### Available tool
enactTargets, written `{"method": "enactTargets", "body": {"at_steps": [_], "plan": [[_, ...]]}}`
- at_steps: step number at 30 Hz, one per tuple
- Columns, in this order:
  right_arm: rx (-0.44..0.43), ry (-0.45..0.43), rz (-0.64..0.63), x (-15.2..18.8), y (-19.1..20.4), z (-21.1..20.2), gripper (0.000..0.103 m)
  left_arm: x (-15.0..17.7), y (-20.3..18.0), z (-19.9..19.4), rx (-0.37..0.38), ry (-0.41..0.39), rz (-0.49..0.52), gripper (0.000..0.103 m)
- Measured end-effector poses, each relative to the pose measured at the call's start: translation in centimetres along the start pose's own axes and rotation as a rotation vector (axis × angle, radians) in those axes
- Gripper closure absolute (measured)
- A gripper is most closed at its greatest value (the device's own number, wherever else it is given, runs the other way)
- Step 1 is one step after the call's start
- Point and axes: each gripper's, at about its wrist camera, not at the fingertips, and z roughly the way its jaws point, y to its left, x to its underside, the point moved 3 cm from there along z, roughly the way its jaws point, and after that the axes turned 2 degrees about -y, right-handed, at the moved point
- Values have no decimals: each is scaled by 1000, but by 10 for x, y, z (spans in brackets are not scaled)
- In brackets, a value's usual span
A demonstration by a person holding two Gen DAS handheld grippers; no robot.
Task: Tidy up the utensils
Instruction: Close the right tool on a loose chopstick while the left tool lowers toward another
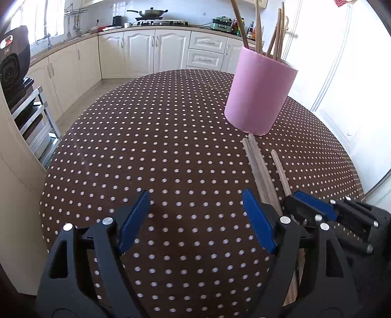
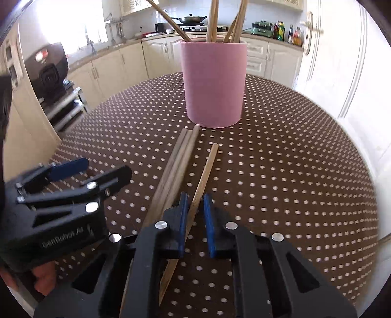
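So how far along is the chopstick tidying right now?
Partly done. Several wooden chopsticks already stand in the pink cylindrical holder. In hand: the right gripper has its jaws around one lone wooden chopstick on the dotted tablecloth; contact is unclear. Left: a bundle of three chopsticks lies beside it, and the left gripper is open and empty.

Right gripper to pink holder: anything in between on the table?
Right wrist view: the single chopstick runs from the right gripper towards the pink holder; a bundle of chopsticks lies beside it. Otherwise bare dotted cloth.
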Motion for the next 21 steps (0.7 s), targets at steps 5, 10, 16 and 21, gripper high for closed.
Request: {"method": "enactTargets", "body": {"at_steps": [5,10,16,21], "plan": [[16,-5,32,1,-13,-2,91,-3,-15,2,15,2,19,26],[17,-3,67,3,-31,-4,91,-5,-21,13,18,45,12,26],[1,-5,87,1,-35,-5,92,-13,-31,22,7,64,26,26],[-13,-9,107,2,-44,-7,92,-13,-47,31,-37,83,46,26]]}}
